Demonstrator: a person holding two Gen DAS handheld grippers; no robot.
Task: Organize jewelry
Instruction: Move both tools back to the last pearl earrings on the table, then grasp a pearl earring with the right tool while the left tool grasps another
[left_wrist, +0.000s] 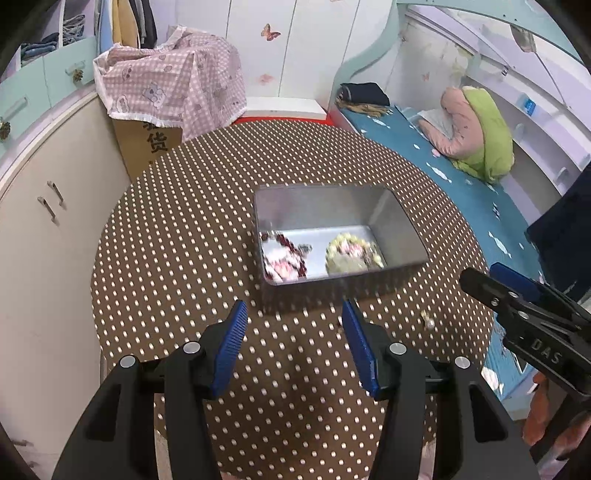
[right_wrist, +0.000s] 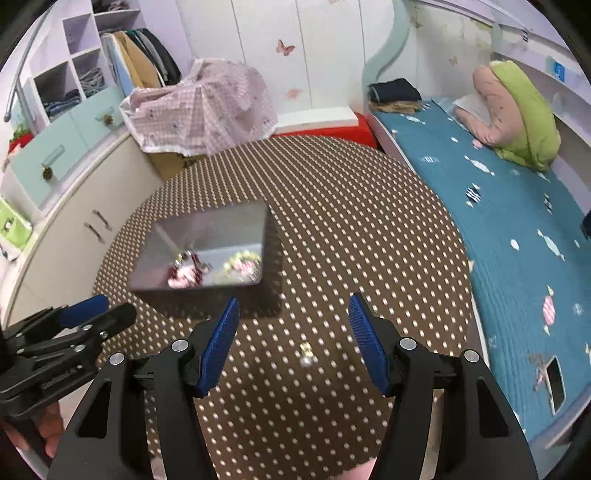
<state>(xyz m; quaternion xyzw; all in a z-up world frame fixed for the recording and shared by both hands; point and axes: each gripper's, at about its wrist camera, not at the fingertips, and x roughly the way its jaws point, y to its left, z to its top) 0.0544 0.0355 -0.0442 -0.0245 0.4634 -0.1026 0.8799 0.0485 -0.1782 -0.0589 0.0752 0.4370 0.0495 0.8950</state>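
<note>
A: Where is the loose earring (right_wrist: 306, 353) relative to the tin (right_wrist: 207, 251)?

B: On the dotted tablecloth (right_wrist: 332, 221), outside the tin's near wall, ahead of the right gripper (right_wrist: 293, 334). Both grippers stand apart, empty; left gripper (left_wrist: 293, 341) lies farther. Long axis: blurred, apparently pointing away.

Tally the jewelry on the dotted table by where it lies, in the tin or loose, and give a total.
In the metal tin: 2, a red and pink piece and a yellow-green piece.
Loose on the tablecloth: 1, a small pearl-like piece, in front of the right gripper.
Total: 3. Motion blur may hide smaller pieces.
</note>
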